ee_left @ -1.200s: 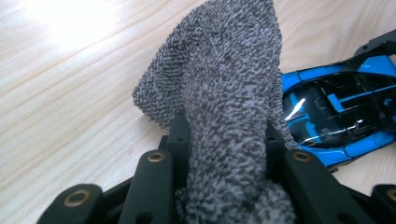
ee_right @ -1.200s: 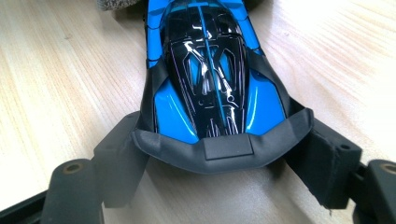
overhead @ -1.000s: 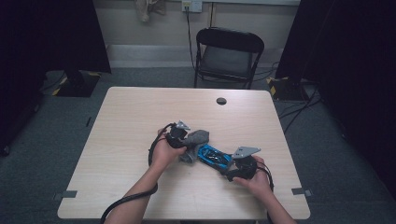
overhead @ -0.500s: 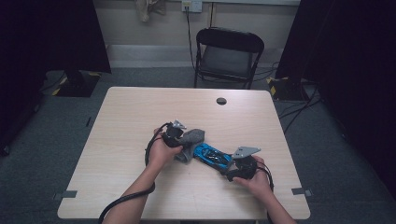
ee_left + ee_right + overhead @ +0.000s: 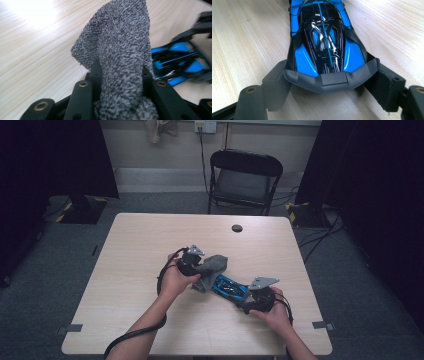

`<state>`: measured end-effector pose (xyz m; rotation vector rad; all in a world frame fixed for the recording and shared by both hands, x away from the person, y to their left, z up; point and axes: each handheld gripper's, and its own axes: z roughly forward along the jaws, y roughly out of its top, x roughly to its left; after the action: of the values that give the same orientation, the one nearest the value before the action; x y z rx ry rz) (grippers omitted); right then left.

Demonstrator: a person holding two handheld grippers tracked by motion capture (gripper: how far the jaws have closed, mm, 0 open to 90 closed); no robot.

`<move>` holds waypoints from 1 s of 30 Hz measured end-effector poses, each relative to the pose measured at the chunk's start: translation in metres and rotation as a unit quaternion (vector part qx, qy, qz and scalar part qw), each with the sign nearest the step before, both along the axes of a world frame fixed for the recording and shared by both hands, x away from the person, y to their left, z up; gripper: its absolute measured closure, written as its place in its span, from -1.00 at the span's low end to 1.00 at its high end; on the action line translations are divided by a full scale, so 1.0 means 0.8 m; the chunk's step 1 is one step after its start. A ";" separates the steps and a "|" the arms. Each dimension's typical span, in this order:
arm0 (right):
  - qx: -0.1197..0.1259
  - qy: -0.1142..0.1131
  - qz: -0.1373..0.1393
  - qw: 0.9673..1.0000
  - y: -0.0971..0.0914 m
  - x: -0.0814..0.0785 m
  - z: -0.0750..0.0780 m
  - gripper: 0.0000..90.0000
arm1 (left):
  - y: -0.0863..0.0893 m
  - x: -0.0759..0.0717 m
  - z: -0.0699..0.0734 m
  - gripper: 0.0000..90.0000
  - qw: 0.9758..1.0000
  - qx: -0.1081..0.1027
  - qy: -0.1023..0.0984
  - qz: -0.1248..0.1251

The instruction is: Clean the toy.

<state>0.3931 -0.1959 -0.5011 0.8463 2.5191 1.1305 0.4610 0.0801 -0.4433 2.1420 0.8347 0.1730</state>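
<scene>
We see the toy car (image 5: 230,288) lying on the worktop (image 5: 130,250), long axis diagonal, one end clamped across its width by the right hand-held gripper (image 5: 329,82). Body glossy blue with black striped top. Left hand-held gripper (image 5: 120,82) pinches a grey fuzzy cloth (image 5: 122,50) beside it. Pale wood-grain surface; black folding chair (image 5: 244,177) behind.

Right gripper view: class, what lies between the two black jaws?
The blue and black toy car: its grey rear end sits between the right gripper jaws, which clasp its sides.
</scene>
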 end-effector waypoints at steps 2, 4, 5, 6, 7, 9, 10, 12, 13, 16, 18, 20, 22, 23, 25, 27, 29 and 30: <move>0.000 0.000 0.000 1.000 0.000 0.000 0.000 -0.45 | -0.012 -0.004 0.004 0.48 1.000 -0.002 -0.003 -0.015; 0.000 0.000 0.000 1.000 0.000 0.000 0.000 -0.45 | -0.021 -0.007 0.006 0.48 1.000 -0.003 -0.004 -0.025; 0.000 0.000 0.000 1.000 0.000 0.000 0.000 -0.45 | -0.021 -0.007 0.006 0.49 1.000 -0.003 -0.004 -0.025; 0.000 0.000 0.000 1.000 0.000 0.000 0.000 -0.45 | -0.026 -0.009 0.006 0.49 1.000 -0.003 -0.004 -0.028; 0.000 0.000 0.000 1.000 0.000 0.000 0.000 -0.45 | -0.031 -0.011 0.007 0.49 0.999 -0.001 -0.005 -0.034; 0.000 0.000 0.000 1.000 0.000 0.000 0.000 -0.45 | -0.040 -0.015 0.006 0.49 0.999 0.001 -0.006 -0.045; 0.000 0.000 0.000 1.000 0.000 0.000 0.000 -0.45 | -0.049 -0.018 0.004 0.49 0.999 -0.004 -0.001 -0.053; 0.000 0.000 0.000 1.000 0.000 0.000 0.000 -0.45 | -0.053 -0.020 0.004 0.49 0.998 -0.004 -0.001 -0.058; 0.000 0.000 0.000 1.000 0.000 0.000 0.000 -0.45 | -0.057 -0.022 0.003 0.49 0.998 -0.006 0.002 -0.062; 0.000 0.000 0.000 1.000 0.000 0.000 0.000 -0.45 | -0.070 -0.027 0.001 0.49 0.997 -0.007 0.006 -0.075; 0.000 0.000 0.000 1.000 0.000 0.000 0.000 -0.45 | -0.082 -0.033 -0.001 0.49 0.996 -0.008 0.006 -0.085; 0.000 -0.001 0.000 1.000 0.000 0.000 0.000 -0.45 | -0.090 -0.036 -0.001 0.49 0.996 -0.008 0.008 -0.093; 0.000 -0.001 0.000 1.000 0.000 0.000 0.000 -0.45 | -0.093 -0.037 -0.001 0.49 0.995 -0.008 0.011 -0.096; 0.000 -0.001 0.000 1.000 0.000 0.000 0.000 -0.45 | -0.096 -0.038 -0.001 0.49 0.995 -0.007 0.010 -0.100; 0.000 0.000 0.000 1.000 0.000 0.000 0.000 -0.45 | -0.104 -0.040 -0.004 0.49 0.994 -0.006 0.015 -0.106; 0.000 -0.001 0.000 1.000 0.000 0.000 0.000 -0.45 | -0.107 -0.041 -0.006 0.49 0.994 -0.005 0.015 -0.107; 0.000 0.000 0.000 1.000 0.000 0.000 0.000 -0.45 | -0.110 -0.042 -0.009 0.48 0.994 -0.006 0.020 -0.111; 0.000 0.000 0.000 1.000 0.000 0.000 0.000 -0.45 | -0.112 -0.043 -0.010 0.48 0.993 -0.006 0.022 -0.112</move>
<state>0.3932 -0.1960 -0.5011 0.8452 2.5192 1.1296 0.4268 -0.0093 -0.4516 2.2175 0.6115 0.0038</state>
